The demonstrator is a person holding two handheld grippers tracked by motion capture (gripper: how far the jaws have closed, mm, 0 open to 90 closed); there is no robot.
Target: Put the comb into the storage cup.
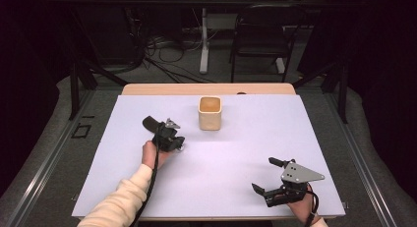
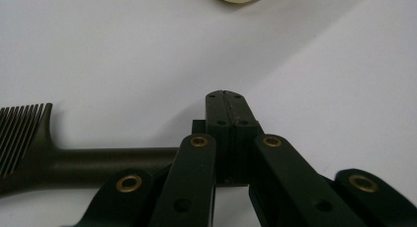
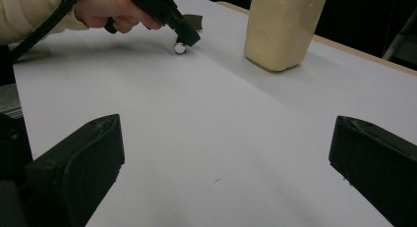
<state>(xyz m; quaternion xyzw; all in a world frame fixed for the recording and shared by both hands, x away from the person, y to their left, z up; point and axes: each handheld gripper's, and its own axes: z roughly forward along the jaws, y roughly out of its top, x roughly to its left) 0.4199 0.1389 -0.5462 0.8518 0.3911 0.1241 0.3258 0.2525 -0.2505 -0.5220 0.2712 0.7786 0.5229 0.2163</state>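
The left gripper point(image 1: 156, 127) clamps its fingers on a dark plastic comb point(image 2: 59, 160) near the white surface's point(image 1: 221, 168) left edge; the right gripper point(image 1: 268, 176), fingers apart, sits at the near right corner.

Cream cup point(image 1: 210, 113); perhaps a chair point(image 1: 263, 38).

A person works at a table with a black two-jaw gripper in each hand. The left gripper point(image 1: 169, 136) is black plastic, its linkage arms point(image 2: 196, 183) fitted with brass-ringed pivots and small screw holes, and a black cable point(image 1: 151, 187) trails back along a cream ribbed sleeve point(image 1: 120, 200). The right gripper point(image 1: 269, 177), near the table's front edge, carries a grey three-cornered plate point(image 1: 299, 173) dotted with small holes, and its jaw pads are blocky matte black.
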